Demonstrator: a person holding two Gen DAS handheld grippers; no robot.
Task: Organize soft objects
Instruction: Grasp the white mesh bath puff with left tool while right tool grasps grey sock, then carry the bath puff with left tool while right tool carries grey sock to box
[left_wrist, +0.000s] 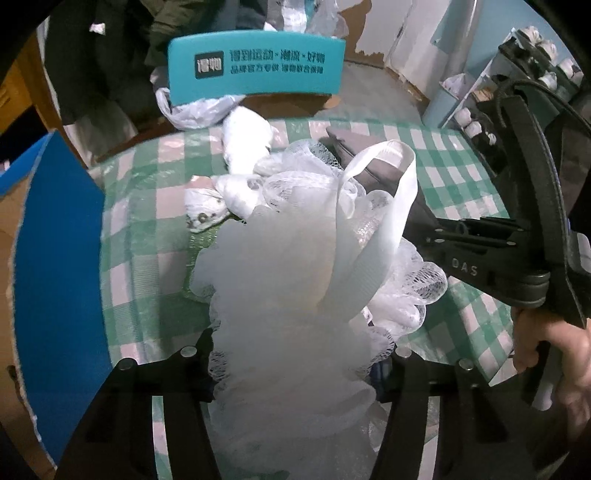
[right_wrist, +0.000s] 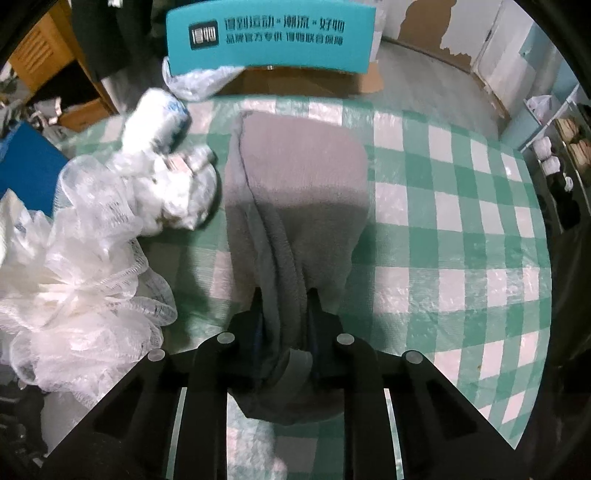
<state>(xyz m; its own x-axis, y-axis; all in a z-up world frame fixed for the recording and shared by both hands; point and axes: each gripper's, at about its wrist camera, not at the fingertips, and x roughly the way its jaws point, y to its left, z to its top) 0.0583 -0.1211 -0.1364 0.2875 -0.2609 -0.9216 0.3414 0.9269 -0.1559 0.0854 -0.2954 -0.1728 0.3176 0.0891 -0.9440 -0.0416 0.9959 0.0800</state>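
A white mesh bath pouf (left_wrist: 280, 295) with a white ribbon loop (left_wrist: 373, 236) fills the gap between my left gripper's (left_wrist: 295, 350) fingers, which are shut on it above the checked table. In the right wrist view the same pouf (right_wrist: 85, 258) bulges at the left. My right gripper (right_wrist: 286, 310) is shut on the near end of a grey cloth (right_wrist: 295, 177), which lies lengthwise away from it on the table. The left wrist view shows the right gripper (left_wrist: 424, 225), held by a hand, beside the pouf, with the grey cloth (left_wrist: 351, 147) behind.
The table has a green-and-white checked cover (right_wrist: 443, 221). White plastic-wrapped bundles (right_wrist: 162, 122) lie at the far left of it. A teal chair back (right_wrist: 269, 37) stands beyond the far edge. A blue box (left_wrist: 59, 258) is at the left, and a shelf (left_wrist: 480, 96) at the right.
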